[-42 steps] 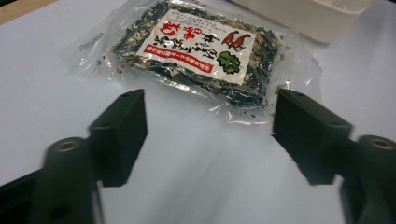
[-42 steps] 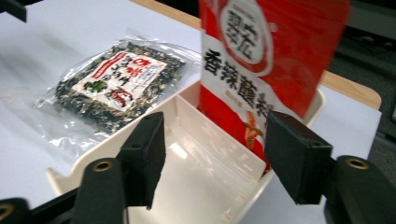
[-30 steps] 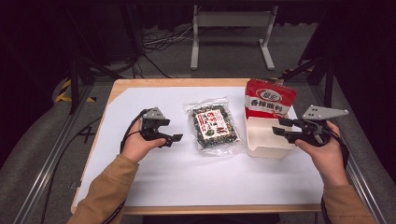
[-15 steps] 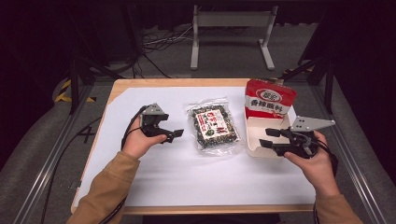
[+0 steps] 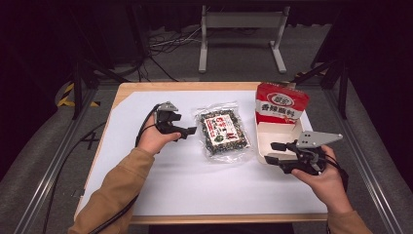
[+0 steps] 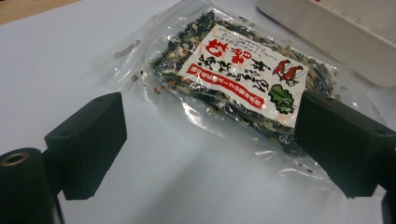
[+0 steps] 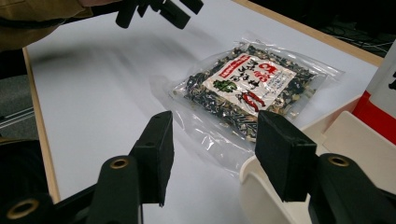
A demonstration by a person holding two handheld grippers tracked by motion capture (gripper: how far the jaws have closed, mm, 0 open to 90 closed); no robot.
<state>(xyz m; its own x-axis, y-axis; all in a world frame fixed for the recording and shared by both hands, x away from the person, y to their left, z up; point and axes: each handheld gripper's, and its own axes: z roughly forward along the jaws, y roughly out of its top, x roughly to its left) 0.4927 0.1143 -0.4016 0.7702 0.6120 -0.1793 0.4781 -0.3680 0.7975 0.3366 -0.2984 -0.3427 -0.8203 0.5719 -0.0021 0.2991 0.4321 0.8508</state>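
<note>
A clear bag of dark dried flakes with a red and white label (image 5: 223, 132) lies flat in the middle of the white sheet. My left gripper (image 5: 187, 132) hovers just left of it, open; in the left gripper view (image 6: 215, 140) the bag (image 6: 243, 74) lies ahead between the jaws, untouched. My right gripper (image 5: 270, 152) is open at the near left corner of a white carton (image 5: 263, 134) with a raised red lid (image 5: 281, 103). In the right gripper view (image 7: 219, 154) the carton's rim (image 7: 254, 186) sits by the right jaw, and the bag (image 7: 247, 84) lies beyond.
A white sheet (image 5: 146, 180) covers most of the wooden table (image 5: 146, 87). Free room lies on the sheet to the left and along the near side. The other hand's gripper (image 7: 159, 9) shows at the top of the right gripper view. A metal stand (image 5: 241, 24) is on the floor behind.
My right gripper has pulled back toward the person and to the left, from the carton's right side to its near left corner. The left gripper has barely moved.
</note>
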